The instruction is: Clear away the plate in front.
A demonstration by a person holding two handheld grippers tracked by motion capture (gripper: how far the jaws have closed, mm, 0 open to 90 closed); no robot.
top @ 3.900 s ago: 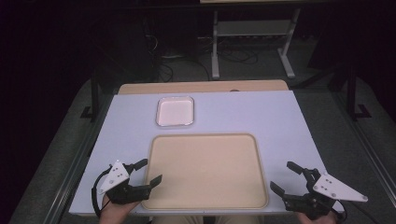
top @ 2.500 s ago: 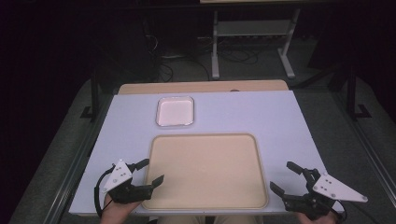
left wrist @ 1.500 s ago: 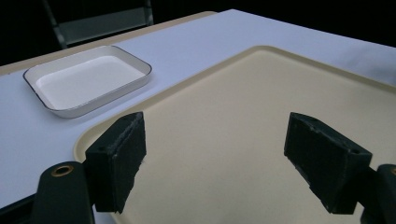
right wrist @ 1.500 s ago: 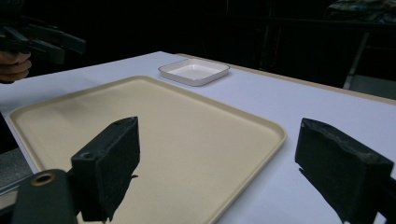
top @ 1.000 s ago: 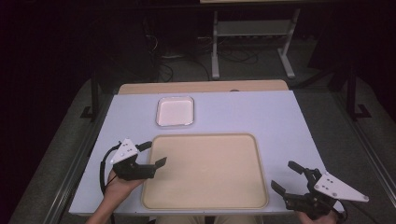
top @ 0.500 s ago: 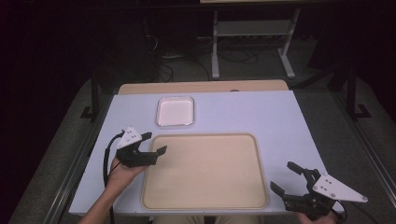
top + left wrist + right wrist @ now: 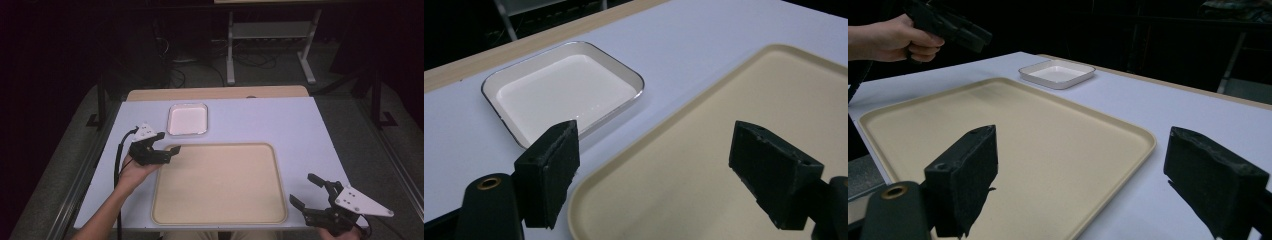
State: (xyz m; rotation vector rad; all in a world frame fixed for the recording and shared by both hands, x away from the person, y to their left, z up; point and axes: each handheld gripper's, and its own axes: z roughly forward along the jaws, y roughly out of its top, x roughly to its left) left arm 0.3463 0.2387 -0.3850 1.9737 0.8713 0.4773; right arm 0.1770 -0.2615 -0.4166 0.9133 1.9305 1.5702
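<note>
Worktop (image 7: 280,125): one, pale lilac surface with one wooden strip (image 7: 215,93) along its far edge.

Beige tray (image 7: 220,185): one, large, rectangular, rounded corners.

White dish (image 7: 187,119): one, small, rectangular, dark-rimmed.

Grippers: two, namely one left gripper (image 7: 165,149) and one right gripper (image 7: 307,192). Each carries two black fingers (image 7: 549,167), four in all, and one grey three-cornered plate, two in all.

Cables: one seen, trailing from the left gripper.

Hands seen: one, the left hand (image 7: 134,172).

Metal rack (image 7: 270,35) on the floor beyond: one.
</note>
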